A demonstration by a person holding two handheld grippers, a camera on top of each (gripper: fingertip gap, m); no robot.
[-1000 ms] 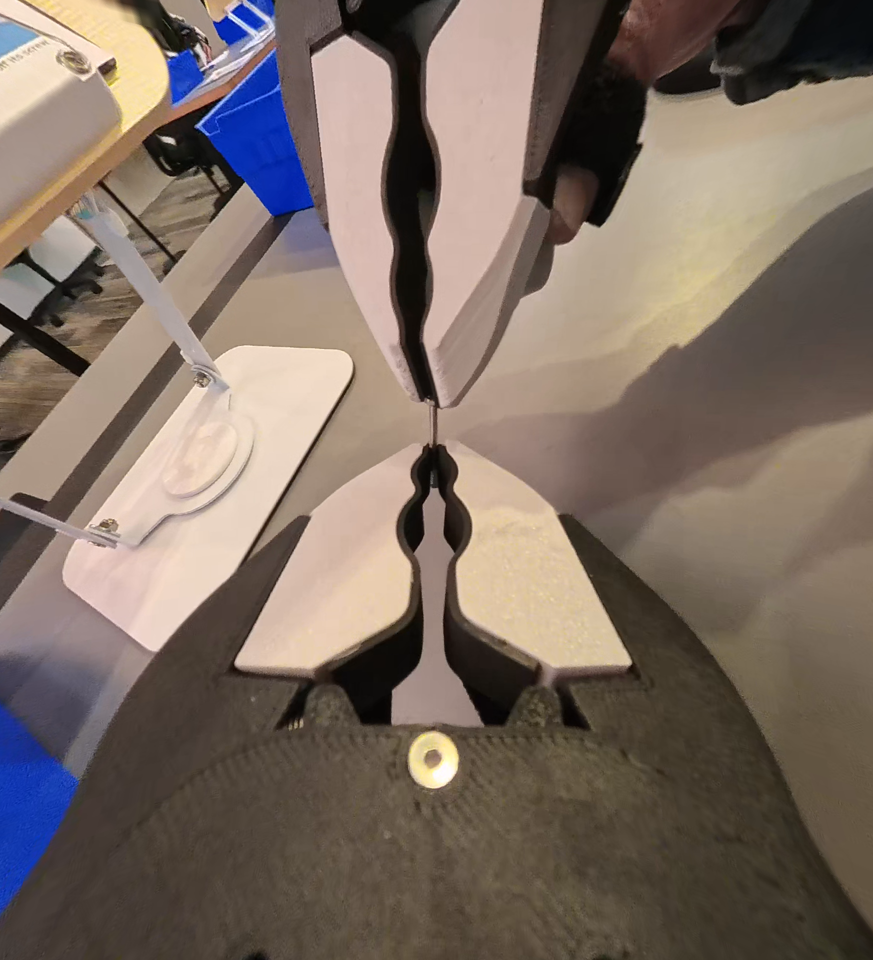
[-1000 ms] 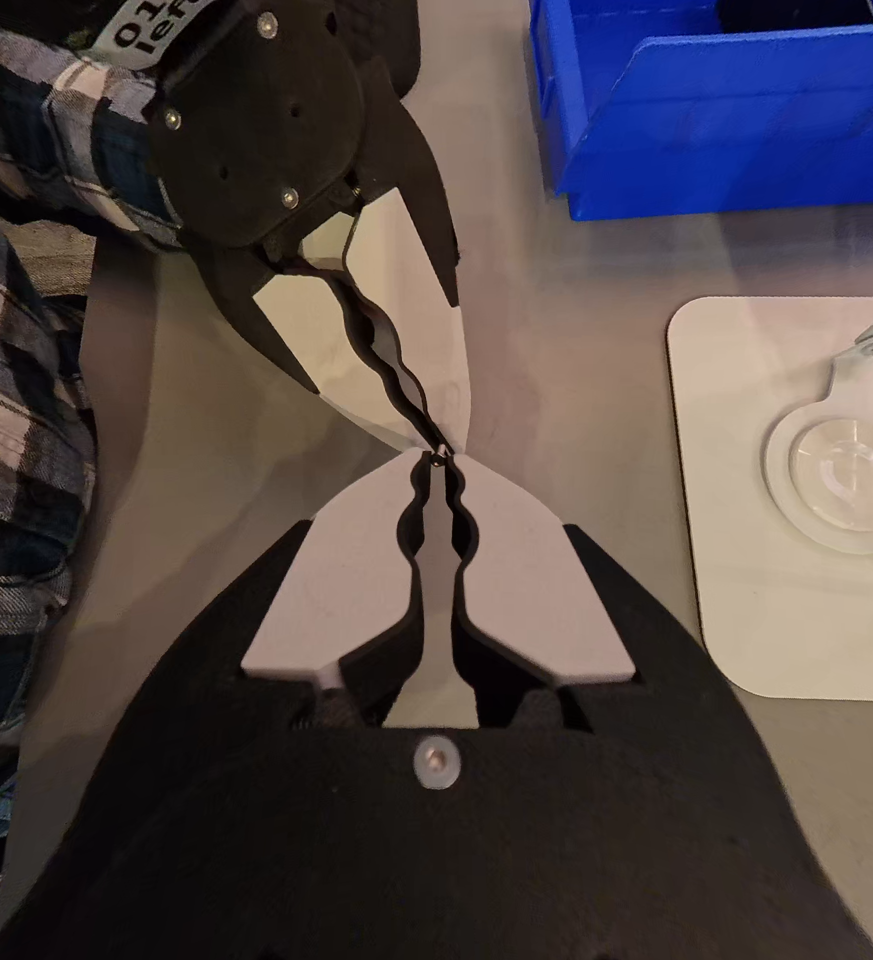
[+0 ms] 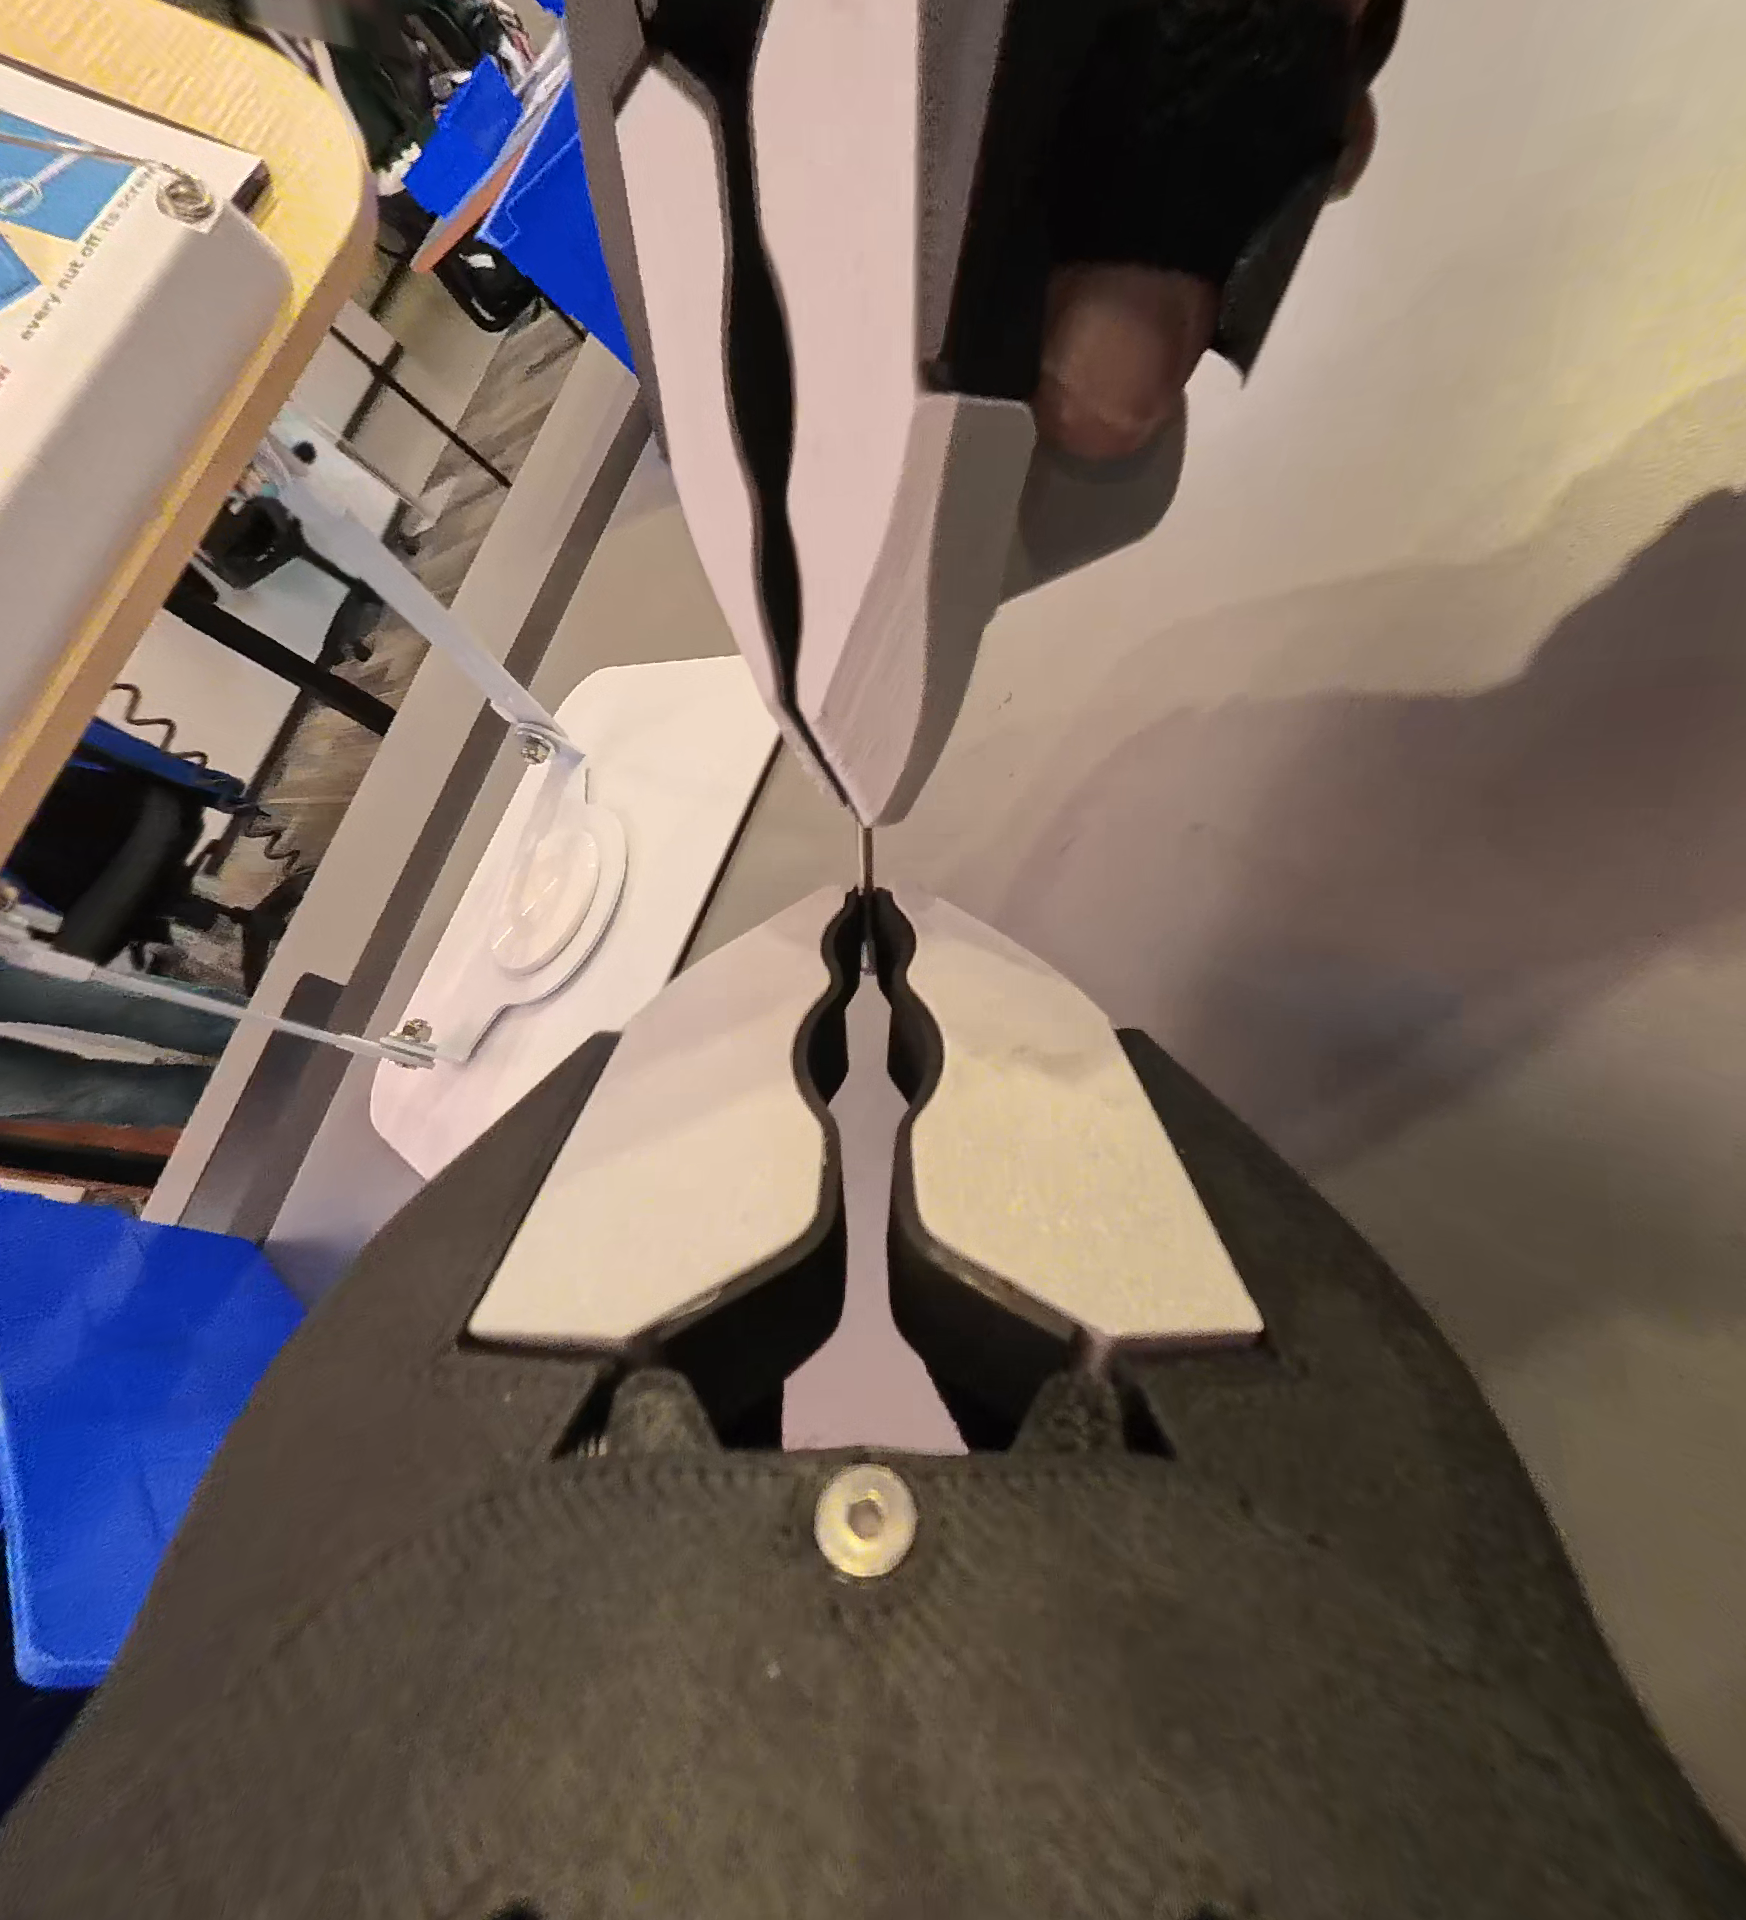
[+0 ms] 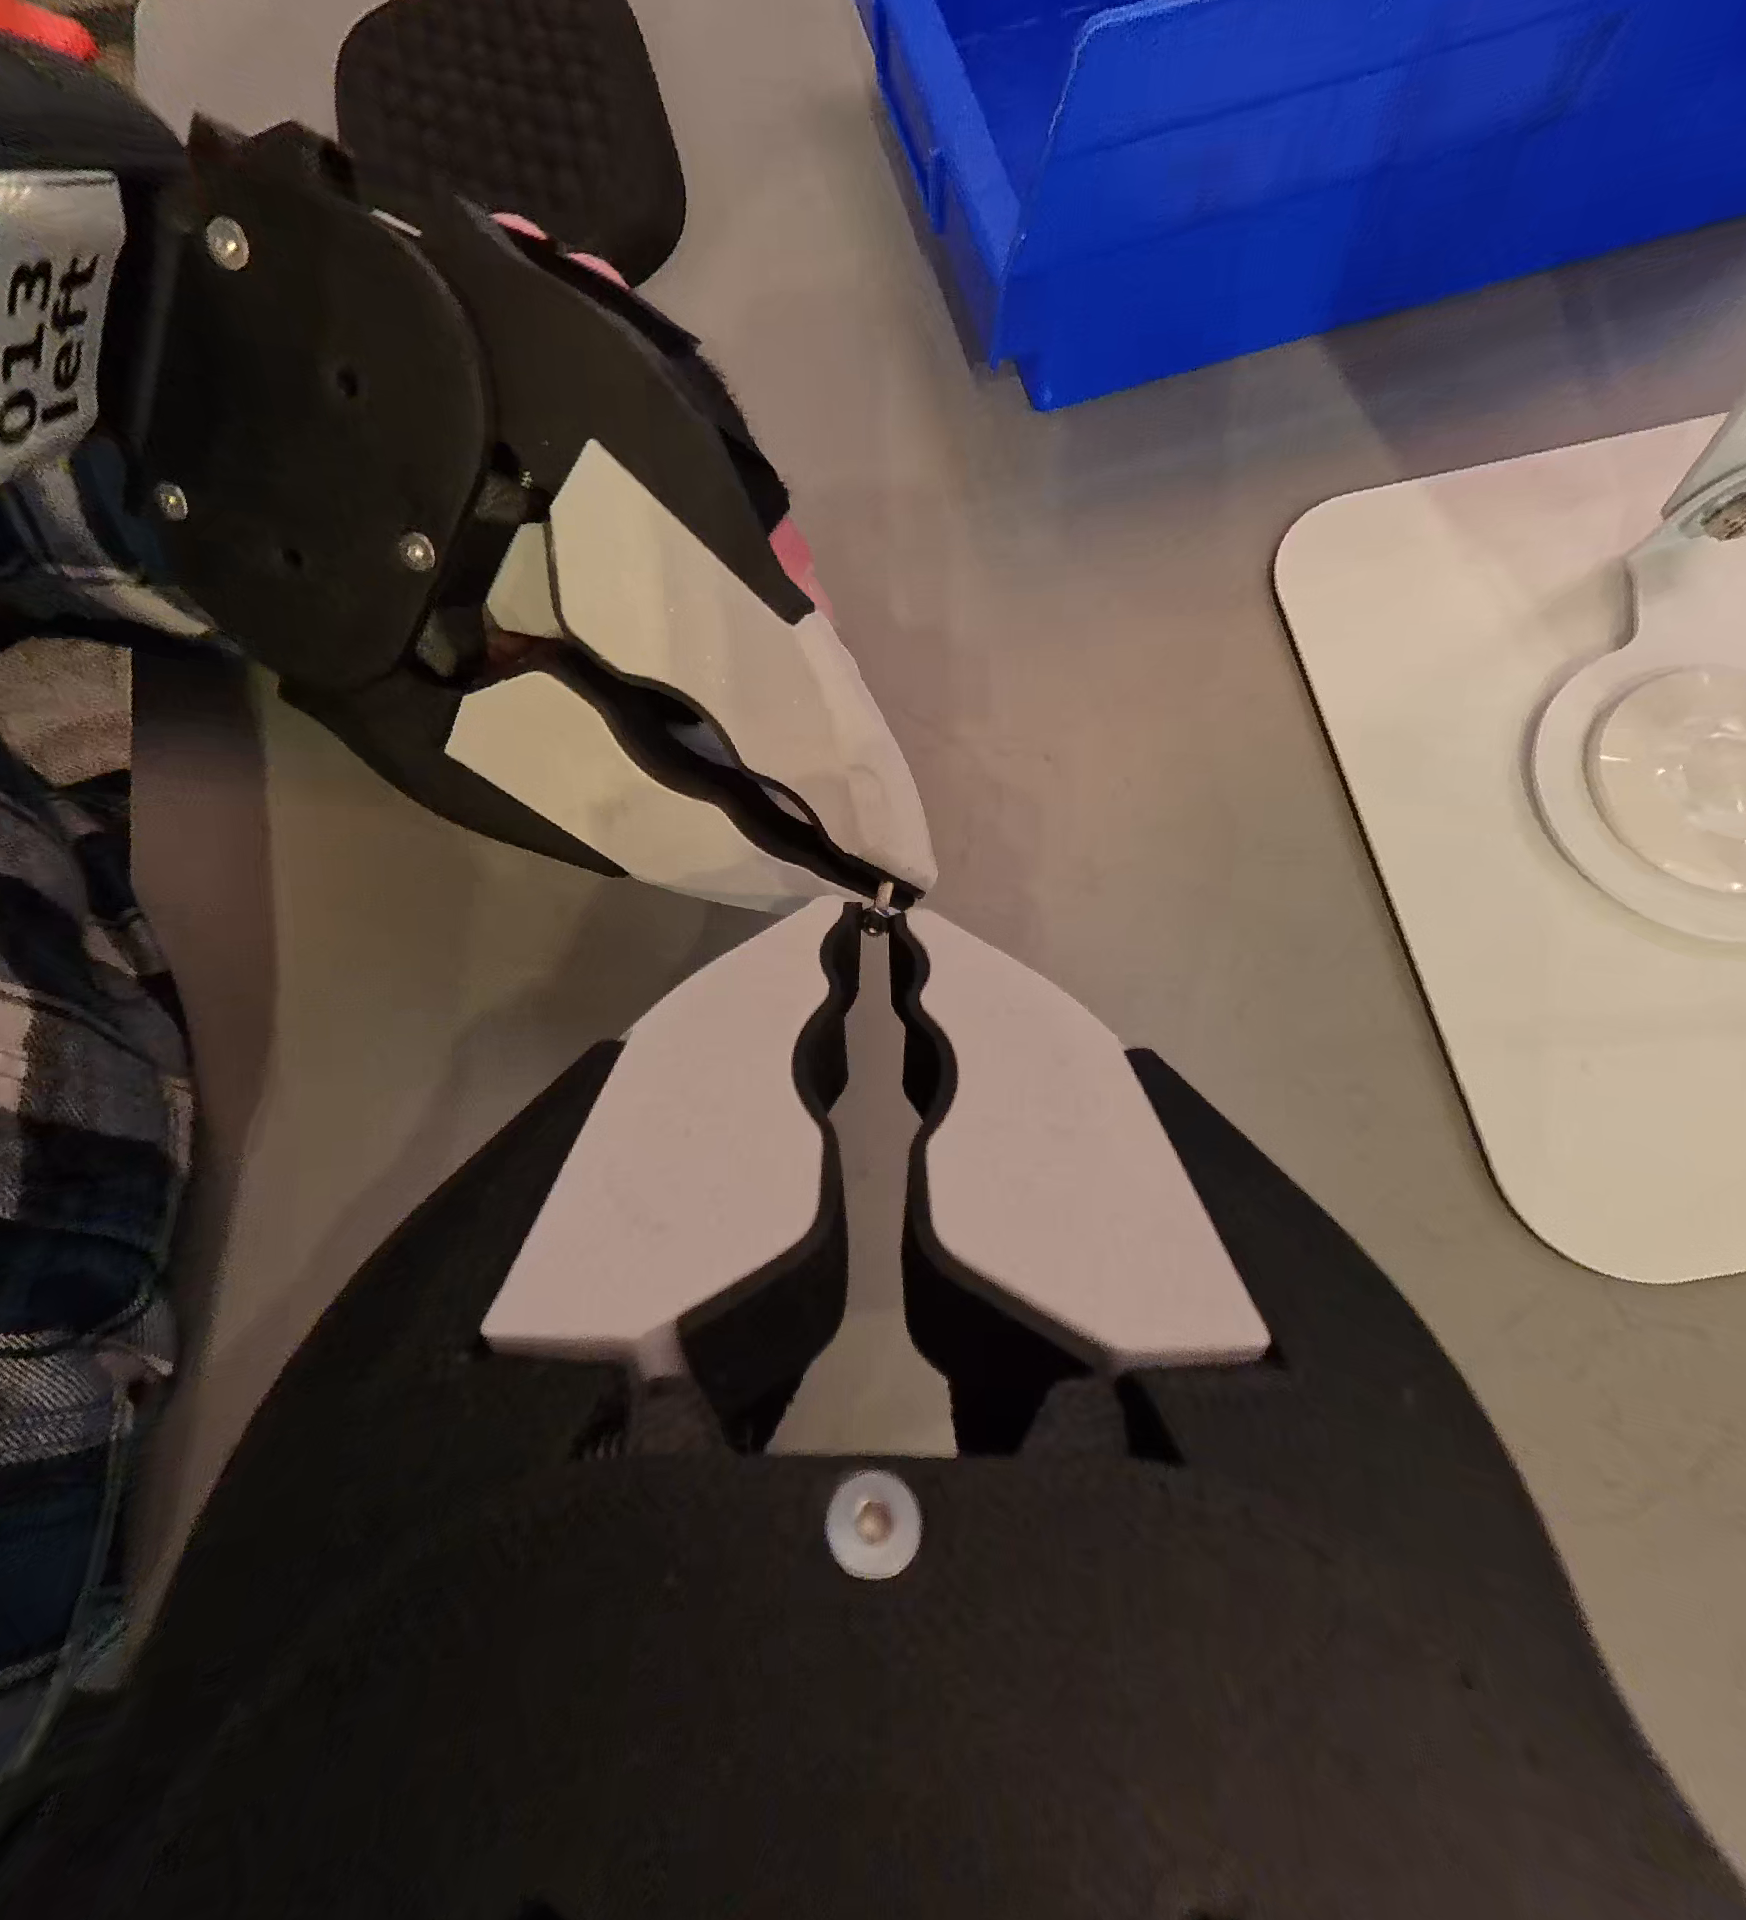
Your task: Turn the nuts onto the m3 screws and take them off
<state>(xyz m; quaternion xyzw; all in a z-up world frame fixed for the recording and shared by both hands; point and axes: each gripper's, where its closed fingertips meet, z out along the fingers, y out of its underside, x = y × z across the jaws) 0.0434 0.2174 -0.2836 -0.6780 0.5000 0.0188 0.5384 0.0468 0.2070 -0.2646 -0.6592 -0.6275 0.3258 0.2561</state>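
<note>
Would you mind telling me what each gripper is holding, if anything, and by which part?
Both pinch one thin metal screw at their tips: the left gripper grips its near end, the right gripper its far end, which looks to carry a small nut.

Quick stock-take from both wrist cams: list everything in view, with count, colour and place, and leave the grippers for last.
Thin metal screw: one, silver, spanning the gap between the two grippers' tips.
Small nut: one, silver, on the screw's end at the right gripper's tip.
Magnifier stand: one, white base with a clear round lens, on the grey table right of the grippers.
Bins: blue; one beyond the stand, another at the lower left of the left wrist view.
Wooden table: one, light wood, across the aisle, bearing a white box.
Plaid sleeve: one, dark check, behind the left gripper.
Left gripper: black with white fingers, shut on the screw.
Right gripper: same make, shut on the nut.
</note>
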